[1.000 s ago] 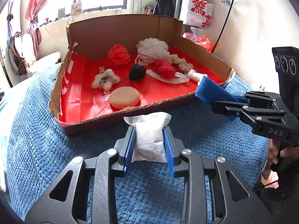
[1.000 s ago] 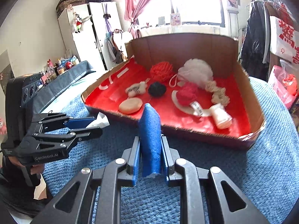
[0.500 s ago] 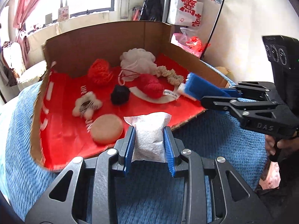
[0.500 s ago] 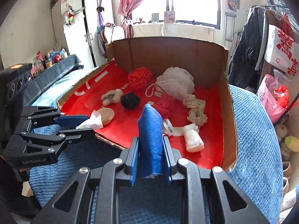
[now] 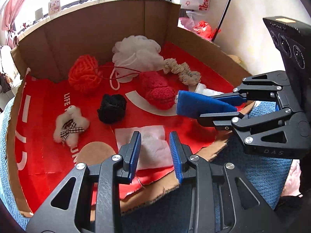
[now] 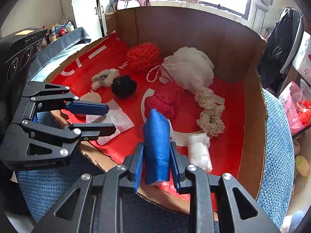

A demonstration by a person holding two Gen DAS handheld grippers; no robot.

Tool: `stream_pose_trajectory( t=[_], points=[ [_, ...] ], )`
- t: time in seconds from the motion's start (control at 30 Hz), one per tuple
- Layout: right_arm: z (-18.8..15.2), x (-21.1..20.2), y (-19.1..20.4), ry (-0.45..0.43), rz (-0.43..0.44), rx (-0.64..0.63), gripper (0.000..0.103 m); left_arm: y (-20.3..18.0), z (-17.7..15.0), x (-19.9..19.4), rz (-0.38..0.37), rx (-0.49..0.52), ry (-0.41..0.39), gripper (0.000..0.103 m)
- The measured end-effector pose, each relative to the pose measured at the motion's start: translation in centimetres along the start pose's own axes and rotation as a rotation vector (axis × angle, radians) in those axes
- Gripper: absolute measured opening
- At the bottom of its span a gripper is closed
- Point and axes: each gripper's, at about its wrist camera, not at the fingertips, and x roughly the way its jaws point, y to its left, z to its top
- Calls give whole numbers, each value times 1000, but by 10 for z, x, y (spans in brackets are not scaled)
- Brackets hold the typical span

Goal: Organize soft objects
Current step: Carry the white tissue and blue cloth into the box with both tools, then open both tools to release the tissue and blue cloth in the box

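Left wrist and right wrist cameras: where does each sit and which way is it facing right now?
Left wrist: on the left gripper, looking down over its fingers into the cardboard box; a white pouch sits between its jaws; the right gripper comes in from the right.
Right wrist: on the right gripper, facing the same box from the other side, jaws shut on a blue felt piece; the left gripper comes in from the left.
Shared: box, both grippers, pouch, felt, black pom-pom.
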Motion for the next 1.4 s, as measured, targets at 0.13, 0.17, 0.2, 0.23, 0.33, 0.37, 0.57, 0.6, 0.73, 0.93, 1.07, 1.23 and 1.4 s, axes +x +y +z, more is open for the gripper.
stream_pose_trajectory(
  t=[0.13,0.17,0.2,0.23,0.33,0.37,0.57,0.6,0.73,0.93,1.07,1.23,1.4],
  points=[
    [2,5,-1,17,14,-14,28,-1,0,7,9,13,9,29],
    [2,6,-1,21,19,-18,28,0,0,8,8,12,7,29],
    [2,8,-1,25,22,-21,28,0,0,8,7,11,6,29],
    [2,9,0,29,28,-25,28,0,1,9,6,13,5,29],
    [3,12,1,36,43,-41,28,0,0,8,7,20,4,29],
    [4,12,1,38,49,-44,28,-1,0,9,6,21,3,29],
    [5,14,-1,49,57,-59,28,0,0,8,7,26,5,29],
    [5,14,-1,49,56,-60,30,0,0,8,8,29,4,29],
    [6,15,-3,47,52,-60,35,0,1,9,7,27,1,29],
    [6,14,-5,40,52,-59,41,0,-1,8,9,30,-6,30],
    [5,11,-5,29,56,-56,49,2,-2,6,9,21,-11,58],
    [5,5,-5,11,47,-54,54,5,0,-4,-10,9,-56,67],
    [5,-12,-7,-43,31,-22,69,8,-1,-19,18,-10,-93,67]
  ],
)
